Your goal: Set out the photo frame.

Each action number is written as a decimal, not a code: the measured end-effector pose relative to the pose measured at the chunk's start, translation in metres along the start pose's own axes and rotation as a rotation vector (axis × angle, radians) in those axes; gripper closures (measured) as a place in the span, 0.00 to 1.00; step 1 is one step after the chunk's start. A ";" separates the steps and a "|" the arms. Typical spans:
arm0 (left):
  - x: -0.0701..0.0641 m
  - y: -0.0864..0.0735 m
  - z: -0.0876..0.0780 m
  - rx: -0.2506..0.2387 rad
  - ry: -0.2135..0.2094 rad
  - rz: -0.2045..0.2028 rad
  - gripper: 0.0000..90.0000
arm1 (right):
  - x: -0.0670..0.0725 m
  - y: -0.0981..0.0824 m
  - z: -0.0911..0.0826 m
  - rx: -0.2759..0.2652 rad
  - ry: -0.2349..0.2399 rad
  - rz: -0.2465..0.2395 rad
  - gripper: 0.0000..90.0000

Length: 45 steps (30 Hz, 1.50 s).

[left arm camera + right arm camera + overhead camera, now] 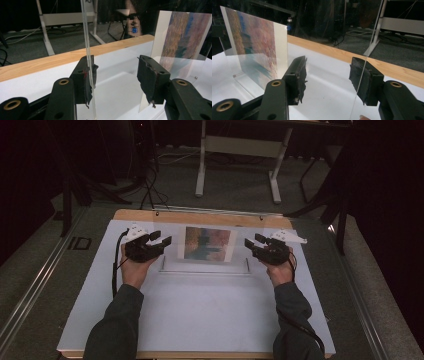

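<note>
**Both grippers flank a clear picture stand**

A clear acrylic stand (pixel 205 257) holding a colourful print (pixel 207 243) stands between the left gripper (pixel 161 240) and right gripper (pixel 252 241). Each gripper's jaws are spread, straddling one side edge of the sheet (pixel 88 50); the edge seems to graze a pad in both gripper views. It rests on a white table mat (pixel 200 315) over a wooden tabletop (pixel 200 216); the room beyond is dark.
</note>
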<state>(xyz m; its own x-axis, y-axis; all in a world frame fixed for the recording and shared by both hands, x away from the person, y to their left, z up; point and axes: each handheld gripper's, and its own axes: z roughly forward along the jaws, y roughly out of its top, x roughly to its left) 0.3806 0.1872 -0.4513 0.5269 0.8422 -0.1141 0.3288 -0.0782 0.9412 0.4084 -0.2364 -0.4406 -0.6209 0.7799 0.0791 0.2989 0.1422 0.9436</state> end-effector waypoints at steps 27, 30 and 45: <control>-0.005 -0.011 -0.008 0.001 -0.014 -0.013 0.52 | 0.007 -0.015 -0.010 -0.005 0.020 -0.005 0.53; -0.005 -0.011 -0.009 0.003 -0.014 -0.016 0.52 | 0.006 -0.015 -0.010 -0.006 0.020 -0.006 0.53; -0.012 -0.009 -0.016 0.021 -0.023 -0.035 0.52 | 0.010 -0.016 -0.019 -0.015 0.021 0.000 0.53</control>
<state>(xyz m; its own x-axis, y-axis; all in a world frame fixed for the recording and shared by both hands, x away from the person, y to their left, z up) 0.3589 0.1863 -0.4538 0.5323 0.8323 -0.1546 0.3640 -0.0601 0.9295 0.3833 -0.2421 -0.4493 -0.6364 0.7666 0.0856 0.2882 0.1334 0.9482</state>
